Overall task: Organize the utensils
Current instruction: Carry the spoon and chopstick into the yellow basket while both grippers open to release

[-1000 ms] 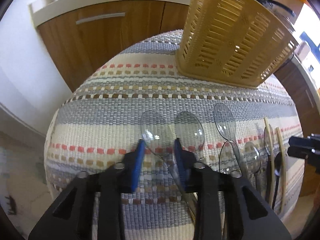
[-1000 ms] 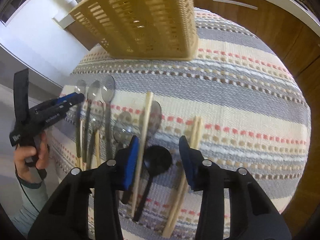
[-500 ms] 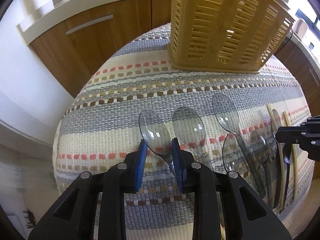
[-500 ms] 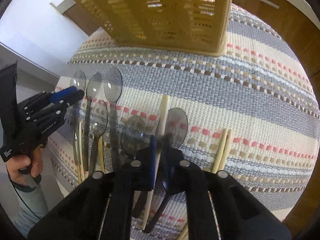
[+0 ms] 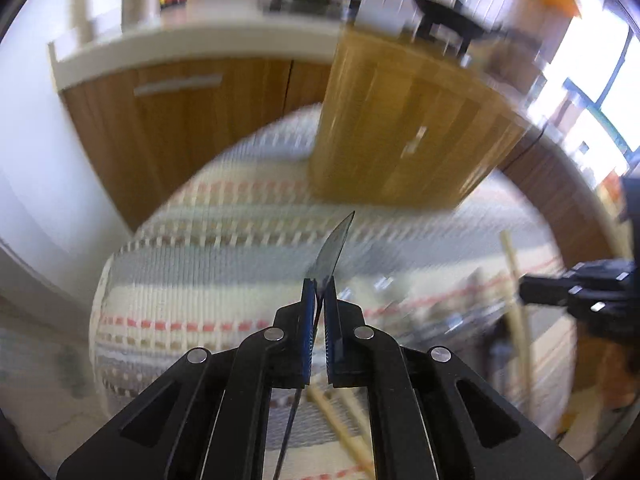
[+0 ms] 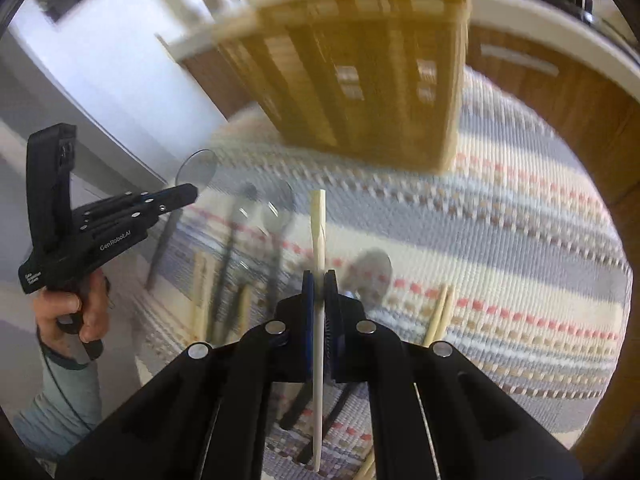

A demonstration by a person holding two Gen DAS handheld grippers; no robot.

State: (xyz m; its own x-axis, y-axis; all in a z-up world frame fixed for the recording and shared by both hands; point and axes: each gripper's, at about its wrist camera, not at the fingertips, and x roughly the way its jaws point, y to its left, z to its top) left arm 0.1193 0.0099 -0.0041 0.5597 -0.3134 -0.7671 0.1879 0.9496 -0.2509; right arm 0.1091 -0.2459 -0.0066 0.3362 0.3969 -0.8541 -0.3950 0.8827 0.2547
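Note:
My left gripper (image 5: 319, 286) is shut on a clear plastic spoon (image 5: 333, 246), held edge-on above the striped cloth; it also shows in the right wrist view (image 6: 197, 168). My right gripper (image 6: 319, 278) is shut on a pale chopstick (image 6: 319, 232), lifted off the cloth. The yellow slotted basket (image 5: 404, 132) stands at the far side of the cloth, ahead of both grippers; it also shows in the right wrist view (image 6: 360, 80). Several spoons (image 6: 256, 240) and chopsticks (image 6: 438, 312) lie on the cloth. Both views are motion-blurred.
The striped woven cloth (image 5: 208, 256) covers the table. Wooden cabinets (image 5: 192, 120) with a white counter stand behind. The left gripper body (image 6: 100, 232) and the person's hand are at the left of the right wrist view. The right gripper (image 5: 580, 292) shows at the right edge of the left wrist view.
Both grippers have closed, the left on a clear spoon and the right on a chopstick, and both have lifted their pieces off the cloth.

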